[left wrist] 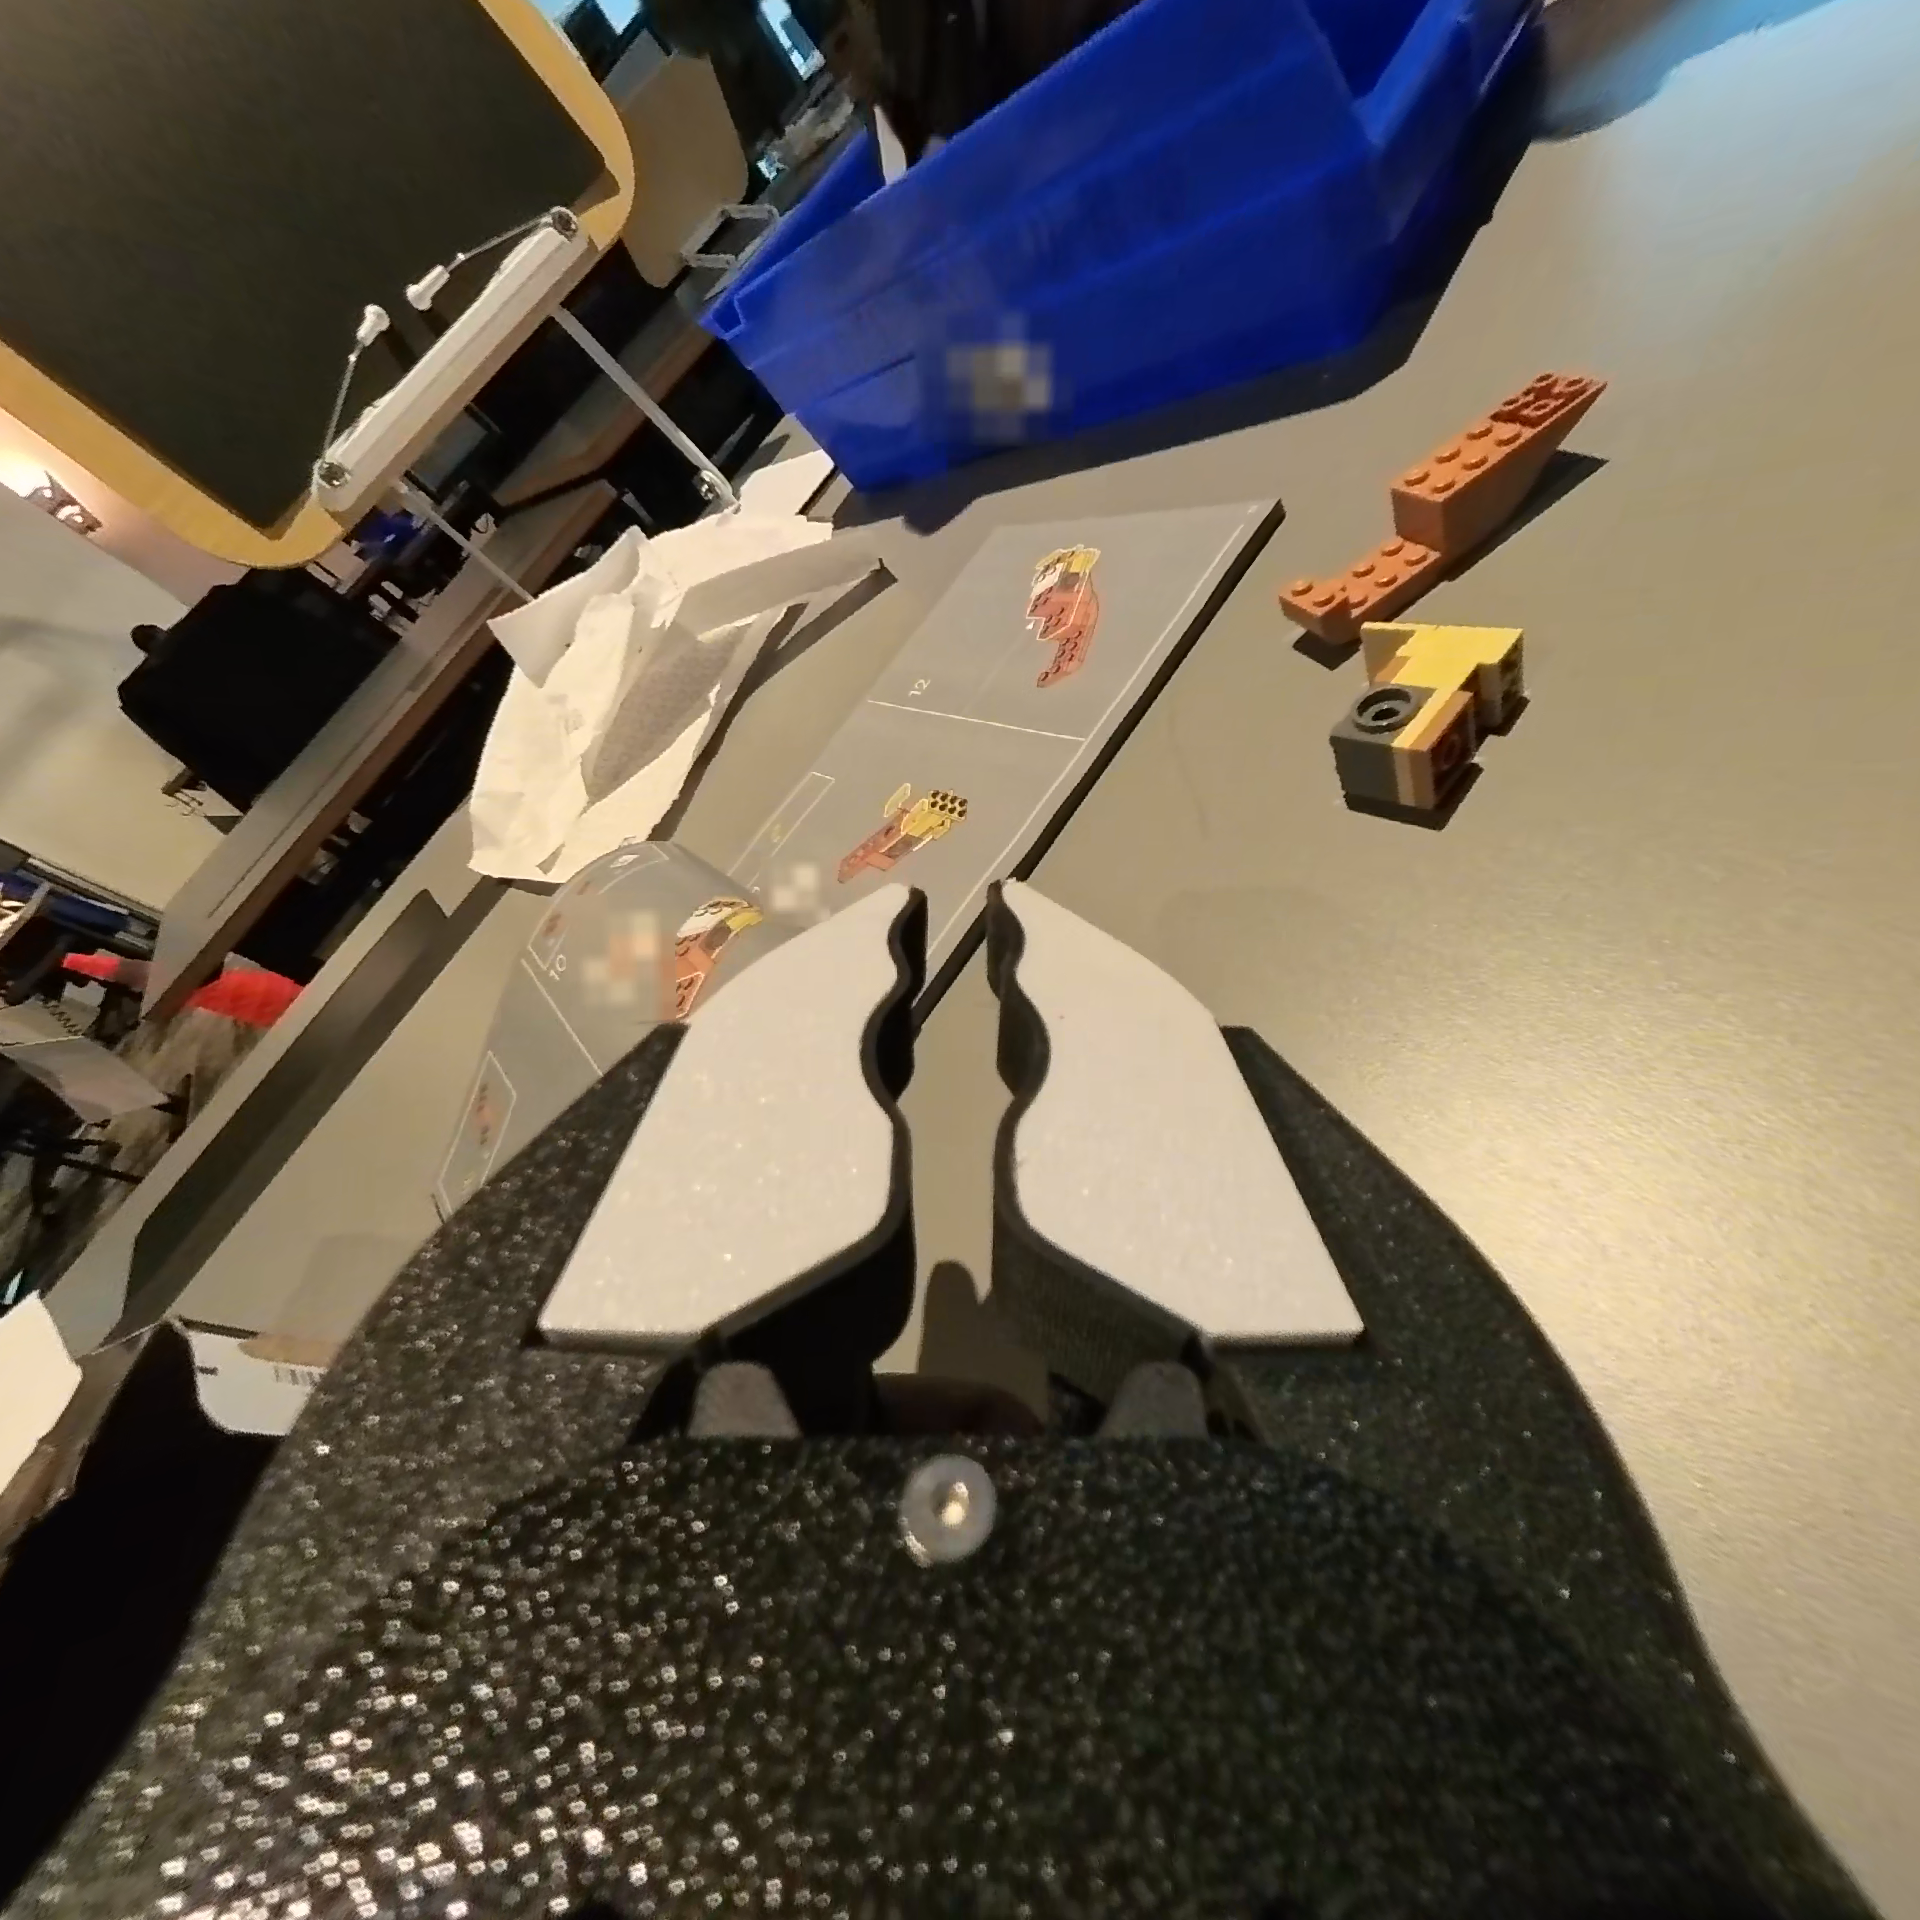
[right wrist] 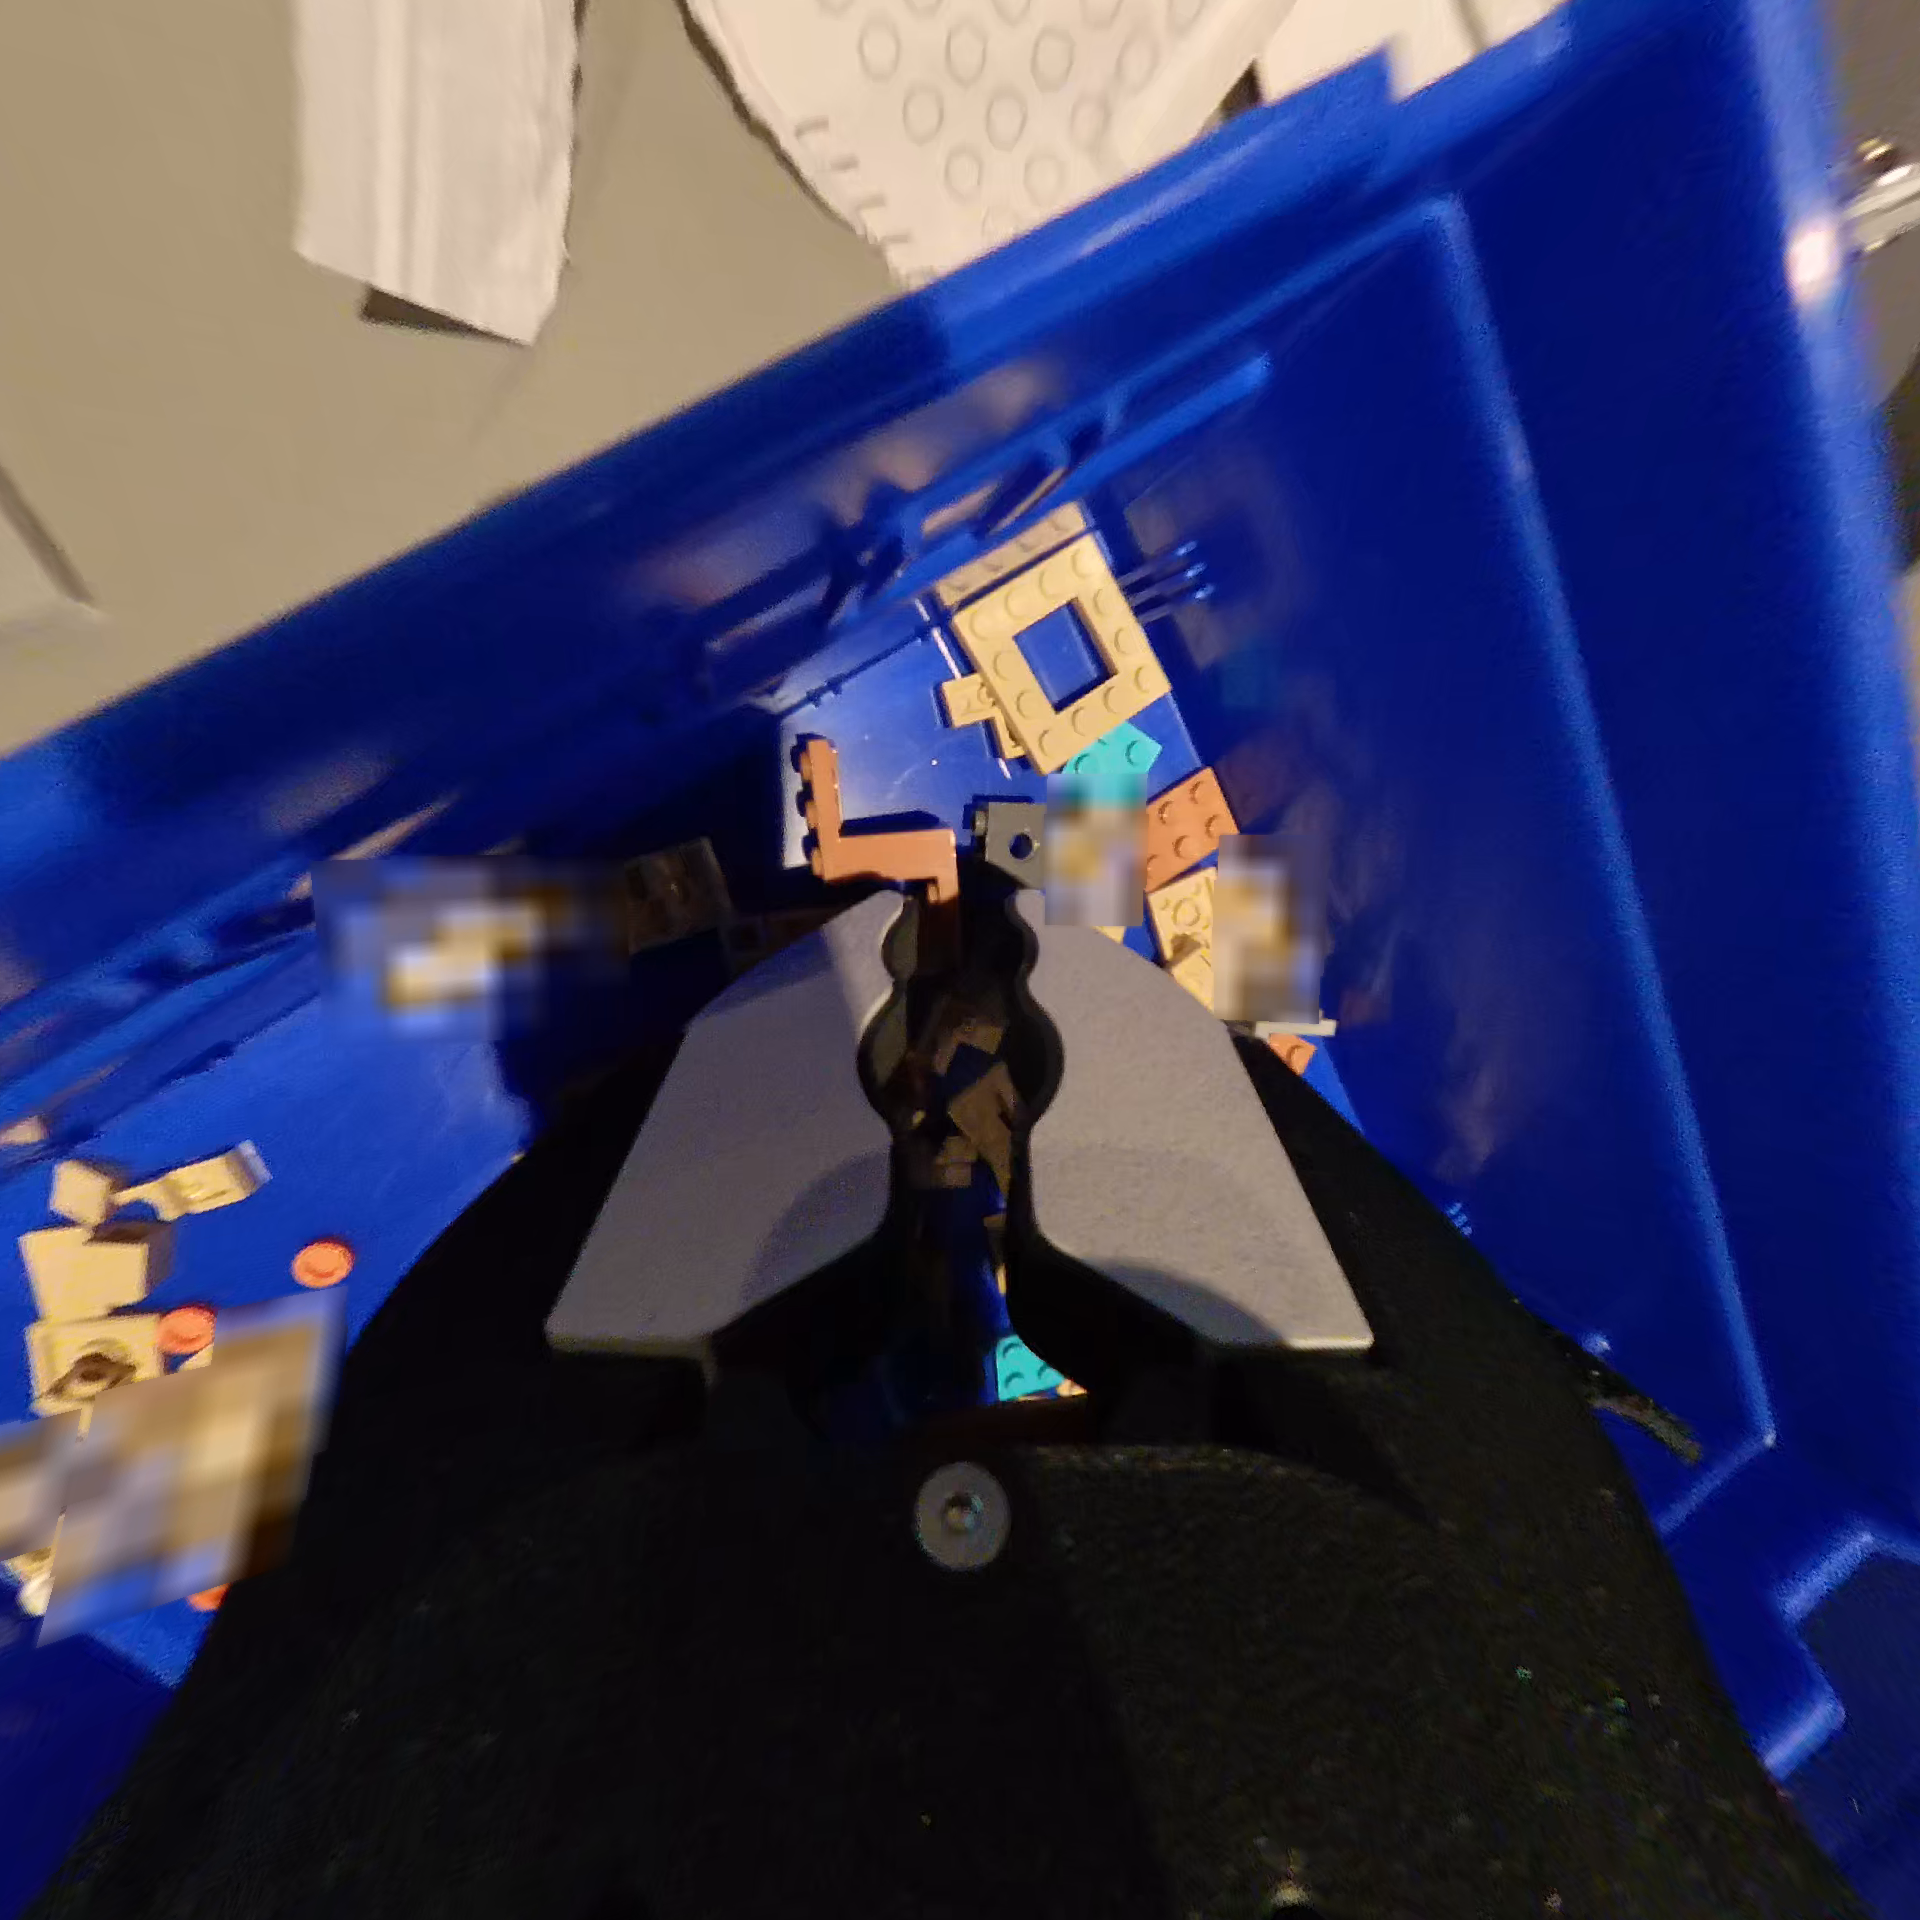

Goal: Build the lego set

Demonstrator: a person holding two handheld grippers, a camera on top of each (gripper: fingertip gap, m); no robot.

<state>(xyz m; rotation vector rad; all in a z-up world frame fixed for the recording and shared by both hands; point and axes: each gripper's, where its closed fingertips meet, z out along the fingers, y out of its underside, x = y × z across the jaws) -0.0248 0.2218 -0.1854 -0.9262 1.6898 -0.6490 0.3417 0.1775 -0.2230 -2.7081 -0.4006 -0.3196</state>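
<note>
In the right wrist view my right gripper [right wrist: 961, 904] is down inside the blue bin [right wrist: 1558, 727]. It is shut on a brown L-shaped bracket piece [right wrist: 883, 847], which sticks out to the left past the fingertips. In the left wrist view my left gripper [left wrist: 956, 904] hovers over the grey table, its jaws a narrow gap apart and empty. Beyond it lie the open instruction booklet [left wrist: 1039, 707], a brown brick assembly [left wrist: 1455, 499] and a small yellow and grey assembly [left wrist: 1434, 717].
Loose pieces lie on the bin floor: a tan frame plate [right wrist: 1060, 644], a dark grey brick [right wrist: 1013, 844], a teal piece [right wrist: 1117, 753] and orange-brown plates [right wrist: 1190, 826]. Crumpled white paper [left wrist: 623, 707] lies left of the booklet. The bin [left wrist: 1091, 260] stands behind the booklet. The gap from one gripper's tips to the other's is roughly 35 centimetres.
</note>
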